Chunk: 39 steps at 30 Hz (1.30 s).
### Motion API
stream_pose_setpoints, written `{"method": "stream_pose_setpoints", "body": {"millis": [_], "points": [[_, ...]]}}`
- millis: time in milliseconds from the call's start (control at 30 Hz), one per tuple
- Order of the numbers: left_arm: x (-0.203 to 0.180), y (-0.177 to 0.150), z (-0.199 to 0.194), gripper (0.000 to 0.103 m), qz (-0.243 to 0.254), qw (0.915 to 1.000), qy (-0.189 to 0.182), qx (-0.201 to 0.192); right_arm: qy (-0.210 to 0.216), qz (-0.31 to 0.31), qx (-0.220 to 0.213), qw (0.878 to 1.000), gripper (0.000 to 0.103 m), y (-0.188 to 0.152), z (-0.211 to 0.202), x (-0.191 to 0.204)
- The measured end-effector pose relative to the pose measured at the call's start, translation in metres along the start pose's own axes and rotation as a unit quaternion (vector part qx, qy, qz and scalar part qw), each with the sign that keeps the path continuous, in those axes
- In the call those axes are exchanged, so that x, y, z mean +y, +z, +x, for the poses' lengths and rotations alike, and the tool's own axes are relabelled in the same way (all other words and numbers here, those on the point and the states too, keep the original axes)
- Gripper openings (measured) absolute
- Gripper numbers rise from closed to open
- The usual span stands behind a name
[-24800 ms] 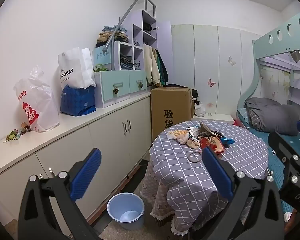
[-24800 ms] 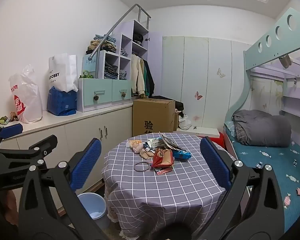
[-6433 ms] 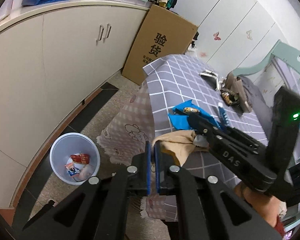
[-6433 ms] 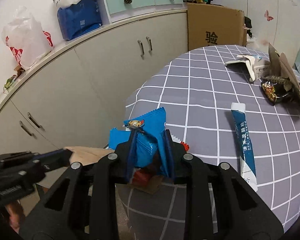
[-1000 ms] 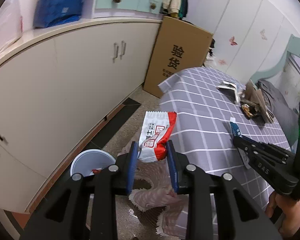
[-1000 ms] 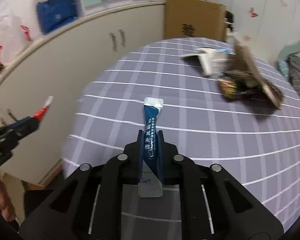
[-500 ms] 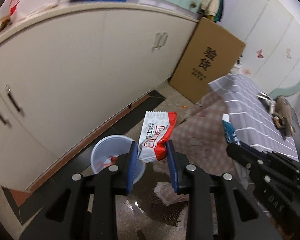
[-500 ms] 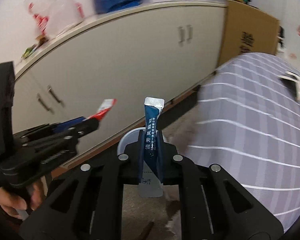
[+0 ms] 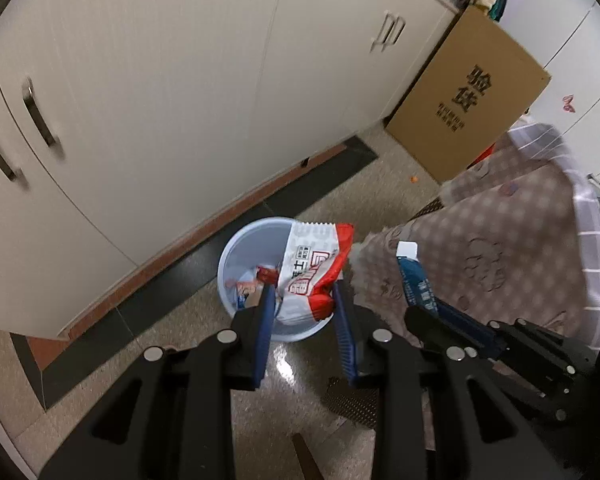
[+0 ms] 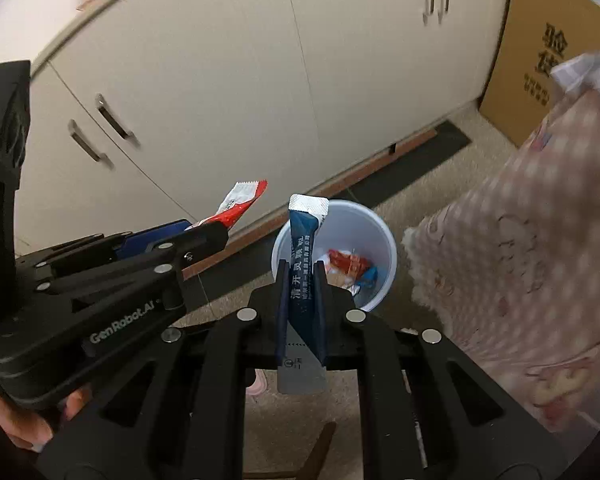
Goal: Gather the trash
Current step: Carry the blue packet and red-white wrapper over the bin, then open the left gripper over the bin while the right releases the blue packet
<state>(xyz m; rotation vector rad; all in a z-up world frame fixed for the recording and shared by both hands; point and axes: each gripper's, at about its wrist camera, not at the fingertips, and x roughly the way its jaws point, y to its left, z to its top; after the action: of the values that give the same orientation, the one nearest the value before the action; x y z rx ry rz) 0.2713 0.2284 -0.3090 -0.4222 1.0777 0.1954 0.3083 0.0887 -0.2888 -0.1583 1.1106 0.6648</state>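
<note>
- Left wrist view: the left tool [image 9: 303, 300] points steeply down, its blue pads clamped on a red-and-white snack wrapper [image 9: 314, 268] that stands up between them. Directly beyond the tool's tips sits a pale blue waste bin [image 9: 236, 256] on the speckled floor [image 9: 172, 320], with wrappers already lying in it. To the right of this tool, the right tool [image 9: 424, 304] reaches in, a blue sachet [image 9: 414, 280] sticking out past its tips. White cabinet doors [image 9: 180, 80] rise beyond the bin; a cardboard box [image 9: 472, 92] stands farther right.
- Right wrist view: the right tool [image 10: 302, 276] is closed tight on the blue sachet [image 10: 305, 248], which stands upright between the pads. The bin [image 10: 384, 248] lies just ahead of its tips, slightly right. To the left, the left tool [image 10: 212, 232] holds the red-and-white wrapper [image 10: 240, 202]. A hanging tablecloth [image 10: 532, 240] fills the right side, blurred.
</note>
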Motion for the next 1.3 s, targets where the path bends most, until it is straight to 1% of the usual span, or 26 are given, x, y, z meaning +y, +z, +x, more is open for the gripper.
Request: {"method": "stream_pose_setpoints", "body": {"millis": [167,333,433,667,733,767,833,867,1067,1133,1300], "points": [[0.004,-0.004,0.026,0.028,-0.002,0.9997,0.01,0.023,-0.011,0.013,0.013,1.0,0.012,-0.001,0.026,-0.008],[0.002,0.002,0.048,0.028,0.001,0.9992,0.015,0.037,-0.025,0.024,0.007,0.999,0.012,0.002,0.037,-0.017],[-0.001,0.004,0.053,0.028,0.005,0.9992,0.015,0.036,-0.029,0.029,0.0,0.999,0.012,0.004,0.042,-0.022],[-0.011,0.024,0.06,0.029,0.014,0.9994,0.017,0.025,-0.036,0.044,-0.015,0.998,0.012,0.009,0.048,-0.036],[-0.013,0.028,0.06,0.032,0.013,0.9996,0.017,0.019,-0.036,0.048,-0.015,0.998,0.012,0.01,0.049,-0.04],[-0.013,0.029,0.06,0.035,0.01,0.9997,0.017,0.017,-0.036,0.049,-0.016,0.998,0.012,0.01,0.048,-0.041],[-0.013,0.03,0.06,0.053,0.005,0.9998,0.015,0.015,-0.036,0.05,-0.015,0.998,0.012,0.009,0.048,-0.043],[-0.013,0.029,0.059,0.055,0.003,0.9998,0.019,0.011,-0.036,0.05,-0.015,0.998,0.012,0.008,0.048,-0.044],[-0.009,0.025,0.057,0.058,-0.003,0.9996,0.023,0.015,-0.033,0.05,-0.012,0.998,0.012,0.005,0.045,-0.042],[-0.006,0.023,0.055,0.061,-0.005,0.9995,0.025,0.016,-0.031,0.048,-0.011,0.998,0.012,0.004,0.045,-0.04],[0.004,0.018,0.051,0.063,-0.018,0.9992,0.03,0.018,-0.027,0.045,-0.012,0.999,0.012,0.004,0.043,-0.034]]}}
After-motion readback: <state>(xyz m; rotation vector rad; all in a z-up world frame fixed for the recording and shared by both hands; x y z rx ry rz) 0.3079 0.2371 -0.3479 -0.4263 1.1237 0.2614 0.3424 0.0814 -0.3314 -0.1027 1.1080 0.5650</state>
